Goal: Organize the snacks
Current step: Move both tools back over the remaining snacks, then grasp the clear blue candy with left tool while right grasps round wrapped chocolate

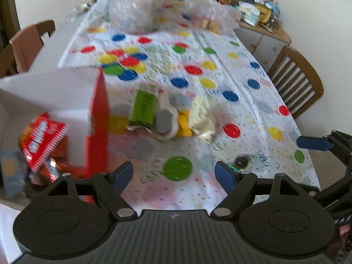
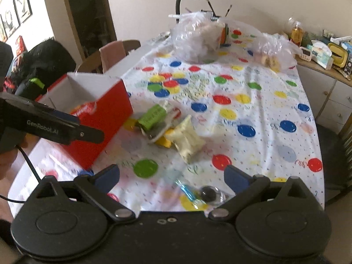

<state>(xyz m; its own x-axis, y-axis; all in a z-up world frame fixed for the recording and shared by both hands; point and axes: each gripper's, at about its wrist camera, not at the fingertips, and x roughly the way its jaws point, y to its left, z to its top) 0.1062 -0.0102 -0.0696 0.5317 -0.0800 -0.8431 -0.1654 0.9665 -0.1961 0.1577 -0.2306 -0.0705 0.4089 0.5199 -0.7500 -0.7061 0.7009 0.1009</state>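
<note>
Both grippers, left gripper (image 1: 173, 173) and right gripper (image 2: 171, 176), hang with jaws apart and empty over the spotted tablecloth (image 2: 253, 83). Loose snacks (image 2: 167, 127) lie just beside the red box (image 2: 110, 118); wooden chairs (image 1: 297, 81) flank it.

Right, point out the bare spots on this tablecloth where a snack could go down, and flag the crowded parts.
Free: the right half of the tablecloth, between the snack pile and the chair-side edge; also the near strip around the big green dot, between the red box and the small clear-wrapped sweet. Crowded: the pile beside the box, and the far end under the plastic bags.
</note>
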